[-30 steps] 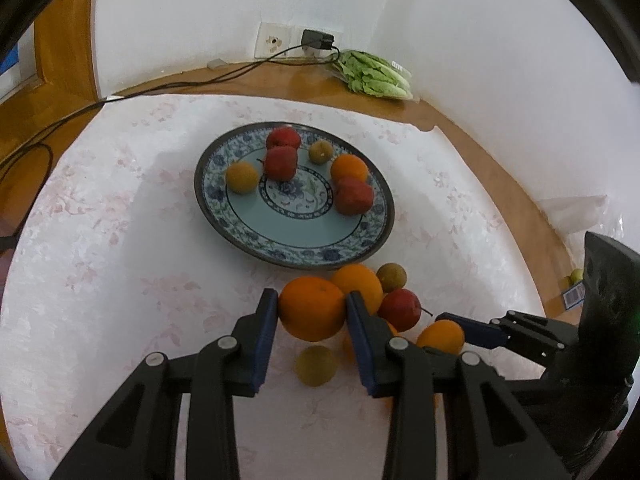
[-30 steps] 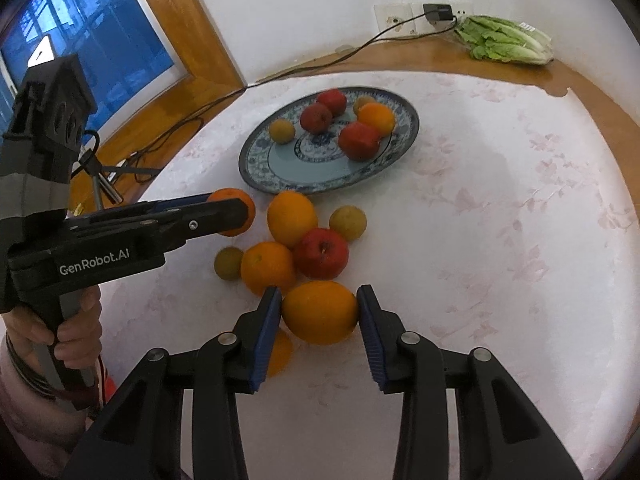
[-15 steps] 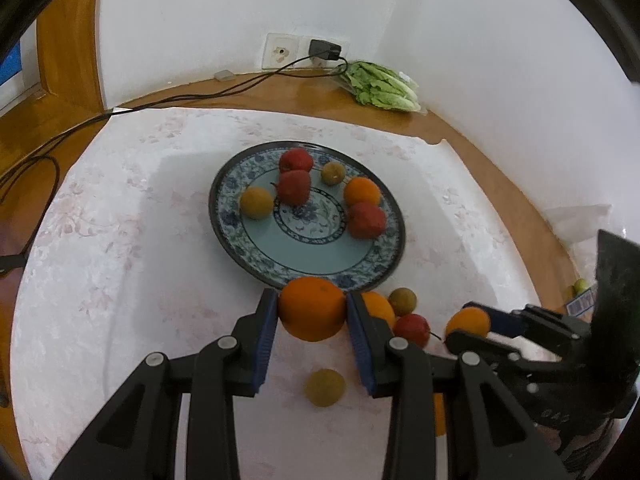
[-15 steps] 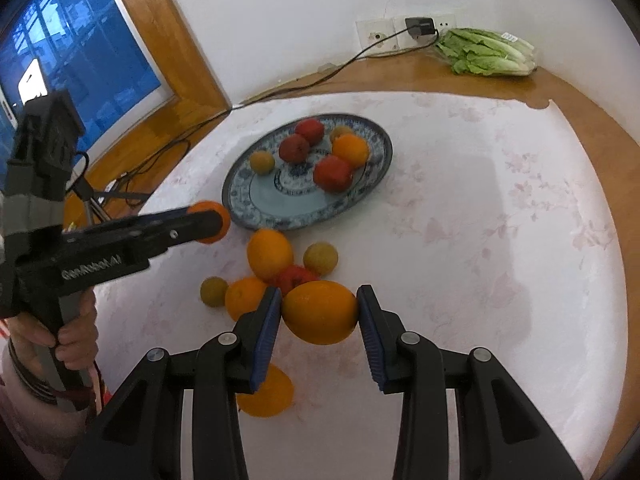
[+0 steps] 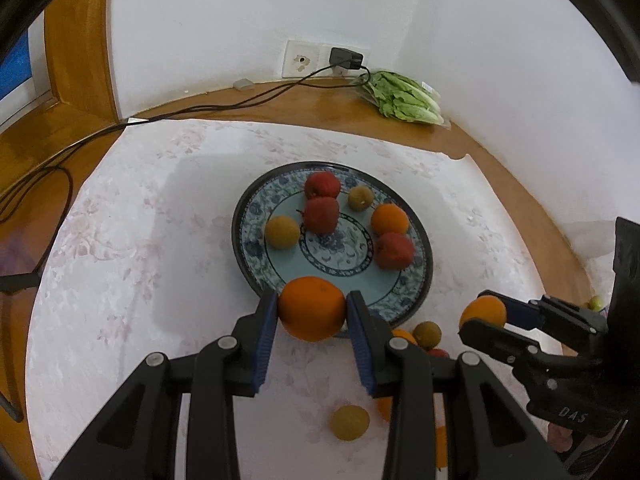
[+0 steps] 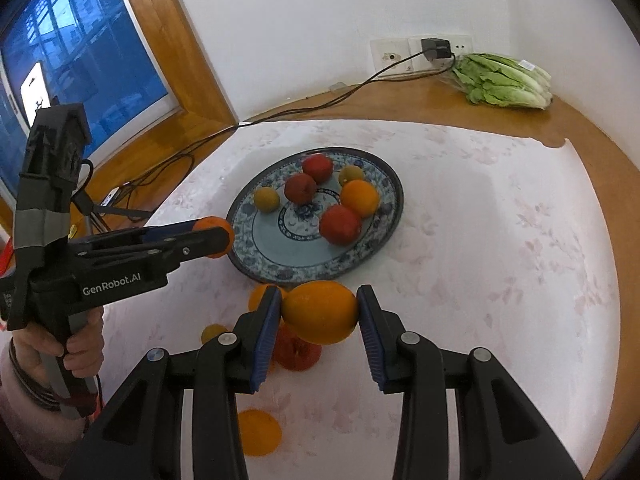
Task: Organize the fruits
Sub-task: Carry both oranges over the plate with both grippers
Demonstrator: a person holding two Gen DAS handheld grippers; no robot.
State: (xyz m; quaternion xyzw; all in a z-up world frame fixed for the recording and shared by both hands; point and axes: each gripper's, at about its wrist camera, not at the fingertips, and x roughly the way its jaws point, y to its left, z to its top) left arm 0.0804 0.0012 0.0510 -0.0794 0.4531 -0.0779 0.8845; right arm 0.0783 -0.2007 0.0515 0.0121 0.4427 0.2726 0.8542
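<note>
Round table w/ pale floral cloth (image 5: 120, 280); only the right wrist view shows the blue window (image 6: 60, 80). Patterned blue plate (image 5: 420, 276) holds six fruits. Both grippers have risen since 1 s ago: left gripper (image 5: 312, 312) clamps round orange (image 5: 312, 307) over plate's near rim; right gripper (image 6: 319, 314) grips oval orange (image 6: 320, 312) above loose fruit.

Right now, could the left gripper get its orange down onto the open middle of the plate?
Probably yes. The left gripper, shut on its orange, hangs at the plate's near rim, and the pale blue patch just beyond looks bare. The apples and small fruits sit further back.
</note>
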